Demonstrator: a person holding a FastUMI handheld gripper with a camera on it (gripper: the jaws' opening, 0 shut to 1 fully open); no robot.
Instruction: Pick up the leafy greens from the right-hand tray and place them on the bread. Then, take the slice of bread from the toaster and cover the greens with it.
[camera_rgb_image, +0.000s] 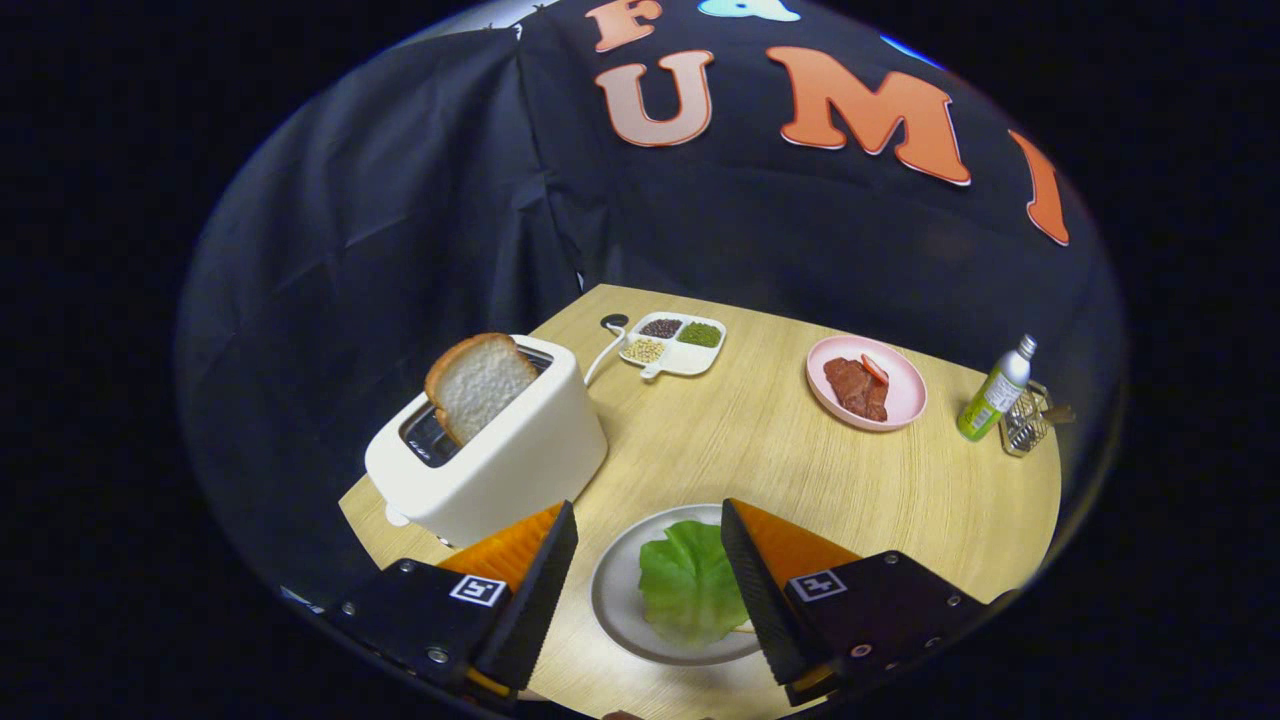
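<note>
Greens (692, 583) flat on plate (612, 600), between spread fingers (545, 575).

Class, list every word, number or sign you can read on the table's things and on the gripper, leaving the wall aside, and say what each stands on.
Bottle label: print too small to read.
Gripper, open, greens between its fingers: a square black-and-white marker behind each finger, a pattern, no words.
Toaster, bread: none.
</note>
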